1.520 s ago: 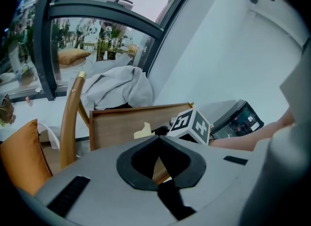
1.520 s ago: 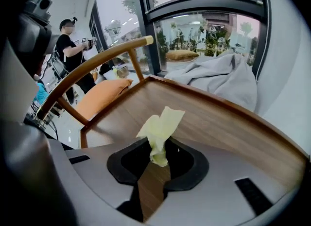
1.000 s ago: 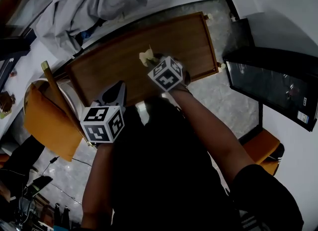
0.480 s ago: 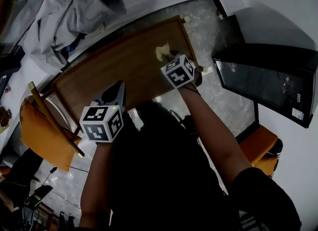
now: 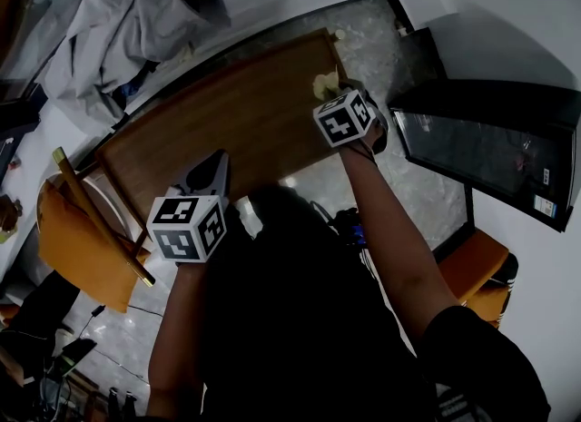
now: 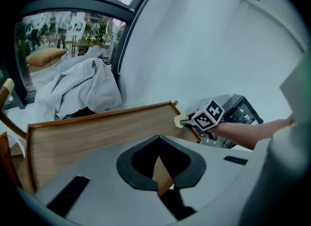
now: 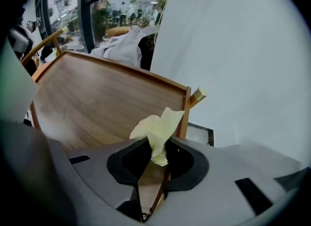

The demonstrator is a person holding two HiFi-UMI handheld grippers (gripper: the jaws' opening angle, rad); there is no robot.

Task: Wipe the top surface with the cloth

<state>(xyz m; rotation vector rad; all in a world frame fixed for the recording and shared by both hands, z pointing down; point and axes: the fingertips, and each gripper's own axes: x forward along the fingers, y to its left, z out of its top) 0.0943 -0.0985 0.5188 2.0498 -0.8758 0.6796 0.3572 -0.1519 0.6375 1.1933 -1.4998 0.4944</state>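
Right tool (image 7: pixel 154 164) is seen clamped on a crumpled pale-yellow cloth (image 7: pixel 158 128), which is held at the far right corner of the brown wooden table (image 5: pixel 218 121), just beside its raised rim. Left tool (image 6: pixel 158 166) is held over the near edge, jaws together and empty. Wiping is judged under way; no marks are shown, so what remains cannot be told.

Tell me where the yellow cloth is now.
The yellow cloth is pinched in the right gripper, at the right end of the wooden tabletop in the head view, beside its raised edge.
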